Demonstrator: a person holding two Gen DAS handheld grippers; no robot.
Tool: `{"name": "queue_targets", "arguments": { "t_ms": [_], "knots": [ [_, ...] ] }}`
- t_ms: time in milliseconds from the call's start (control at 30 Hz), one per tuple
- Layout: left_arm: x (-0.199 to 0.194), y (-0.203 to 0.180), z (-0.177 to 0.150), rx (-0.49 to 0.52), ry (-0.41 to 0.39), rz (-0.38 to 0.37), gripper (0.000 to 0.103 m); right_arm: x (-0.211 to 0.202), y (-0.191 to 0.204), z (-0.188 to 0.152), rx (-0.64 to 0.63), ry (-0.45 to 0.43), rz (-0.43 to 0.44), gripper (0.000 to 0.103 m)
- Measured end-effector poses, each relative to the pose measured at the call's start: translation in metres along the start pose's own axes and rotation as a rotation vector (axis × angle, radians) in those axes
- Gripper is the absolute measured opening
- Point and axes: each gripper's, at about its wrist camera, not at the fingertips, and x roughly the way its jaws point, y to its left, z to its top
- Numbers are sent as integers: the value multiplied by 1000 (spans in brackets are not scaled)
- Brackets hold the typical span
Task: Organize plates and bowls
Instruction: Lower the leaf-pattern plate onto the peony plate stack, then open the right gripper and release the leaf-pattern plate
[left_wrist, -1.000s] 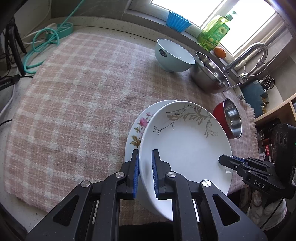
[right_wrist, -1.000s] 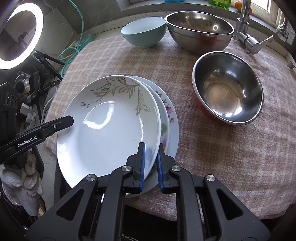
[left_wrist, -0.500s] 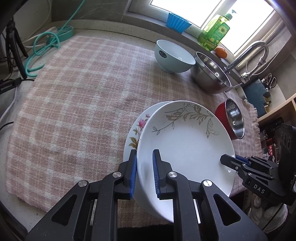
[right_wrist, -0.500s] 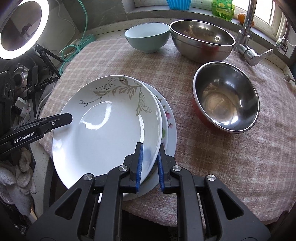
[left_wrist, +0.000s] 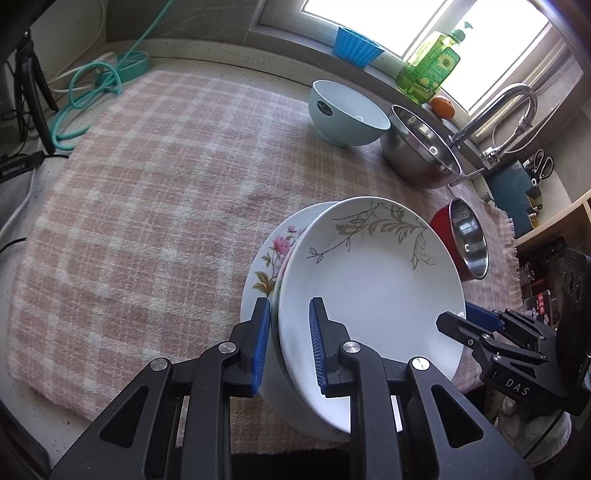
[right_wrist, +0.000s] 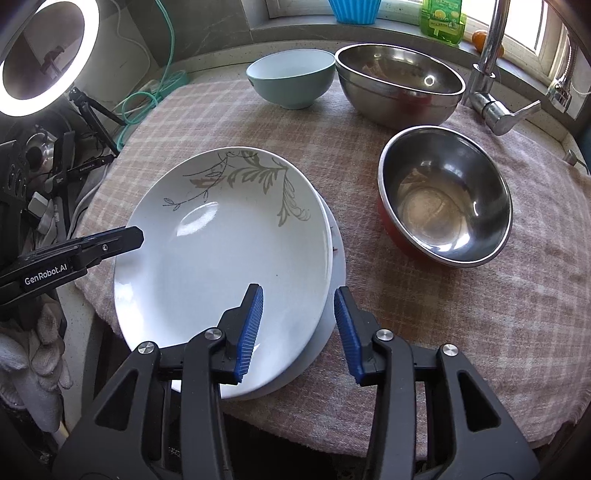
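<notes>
The leaf-pattern plate (right_wrist: 221, 266) now lies on top of the flower plate (left_wrist: 273, 254), near the 6 o'clock edge of the worktop (left_wrist: 147, 206), on the checked cloth. What has just changed: the right tool (right_wrist: 298, 325), which pinched the plates' rim half a second ago, has spread its blue pads wide and grips nothing. The left tool (left_wrist: 288, 347) has loosened too; a gap shows beside the rim on the inner pad, so I judge it is letting go. This means, I think, the plate stack is set down and the bowls come next.

I count two plates for sure; a third may hide between them, I cannot tell. There are three bowls: a pale blue bowl (right_wrist: 291, 79) at 12 o'clock, a big steel bowl (right_wrist: 400, 86) at 1 o'clock, and a red steel bowl (right_wrist: 445, 205) at 3 o'clock.
</notes>
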Motion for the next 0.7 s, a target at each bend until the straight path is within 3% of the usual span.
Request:
{"name": "queue_targets", "arguments": {
  "t_ms": [267, 367, 433, 500, 700],
  "knots": [
    [-3, -1, 4, -1, -4, 1, 19, -5, -10, 0, 36, -10, 12, 46],
    [-7, -3, 8, 13, -14, 10, 29, -11, -14, 2, 46, -30, 19, 59],
    [-9, -5, 10, 22, -24, 25, 52, -15, -17, 4, 58, -42, 25, 64],
    [-11, -7, 14, 26, -36, 38, 62, -19, -22, 6, 68, -53, 30, 69],
    [-13, -18, 29, 51, -47, 49, 67, -34, -34, 15, 84, -81, 57, 79]
  ]
}}
